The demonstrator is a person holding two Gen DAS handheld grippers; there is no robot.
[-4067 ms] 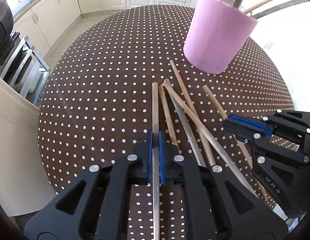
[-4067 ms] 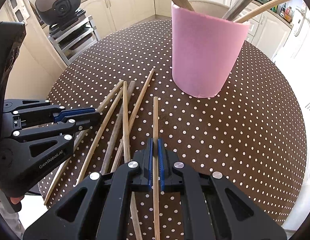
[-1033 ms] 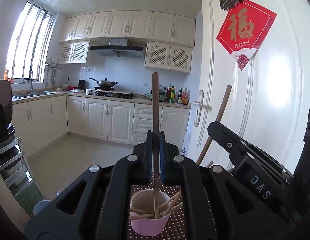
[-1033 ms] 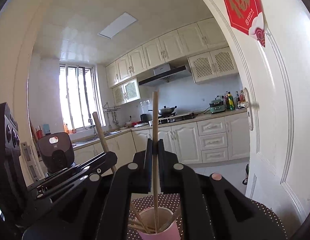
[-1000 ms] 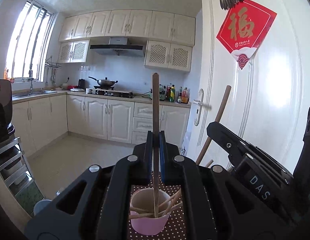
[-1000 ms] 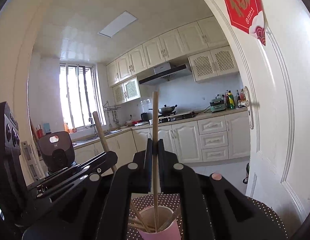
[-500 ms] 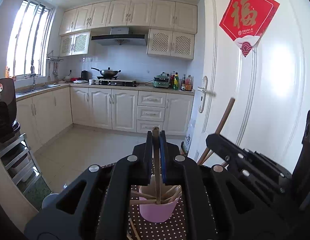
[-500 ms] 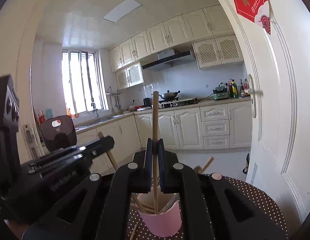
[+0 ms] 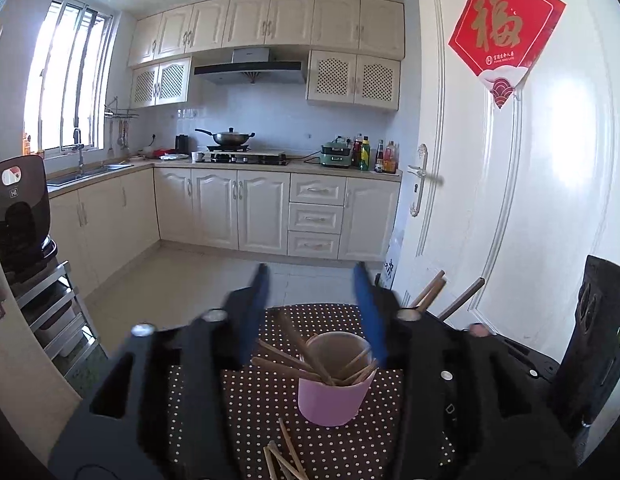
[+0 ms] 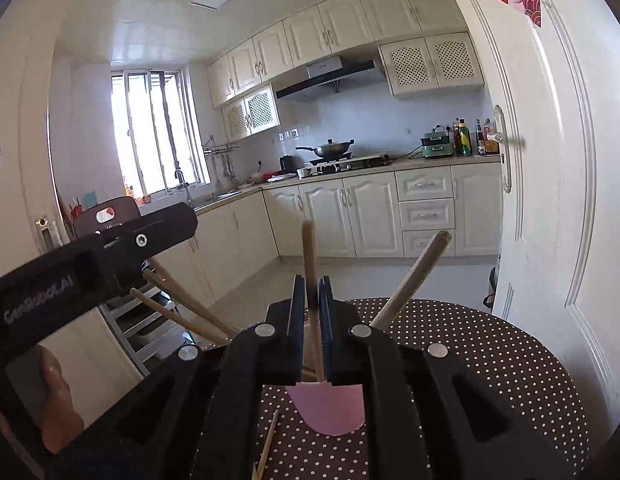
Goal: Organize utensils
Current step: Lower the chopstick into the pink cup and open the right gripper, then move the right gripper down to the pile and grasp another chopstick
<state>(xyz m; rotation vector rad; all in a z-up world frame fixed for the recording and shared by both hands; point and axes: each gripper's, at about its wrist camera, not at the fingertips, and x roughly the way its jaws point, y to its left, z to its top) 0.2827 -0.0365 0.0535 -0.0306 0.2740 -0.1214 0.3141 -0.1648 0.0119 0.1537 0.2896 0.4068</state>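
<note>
A pink cup point(image 9: 333, 395) stands on the brown polka-dot table point(image 9: 254, 404) and holds several wooden chopsticks point(image 9: 288, 358). My left gripper point(image 9: 311, 308) is open and empty above and just behind the cup, its blue pads spread wide and blurred. My right gripper point(image 10: 313, 322) is narrowly parted around an upright wooden chopstick point(image 10: 310, 264) whose lower end reaches into the pink cup point(image 10: 329, 408). Whether the pads still pinch the chopstick is unclear. Loose chopsticks point(image 9: 284, 456) lie on the table in front of the cup.
The right gripper's body point(image 9: 509, 368) sits beside the cup on the right. The left gripper's body point(image 10: 90, 256) crosses the left of the right wrist view. A white door point(image 9: 509, 184) stands close on the right. A metal rack point(image 9: 50, 320) is at left.
My left gripper has opened wide and let its chopstick drop into the cup. My right gripper has lowered its chopstick further into the cup and its jaws have parted slightly.
</note>
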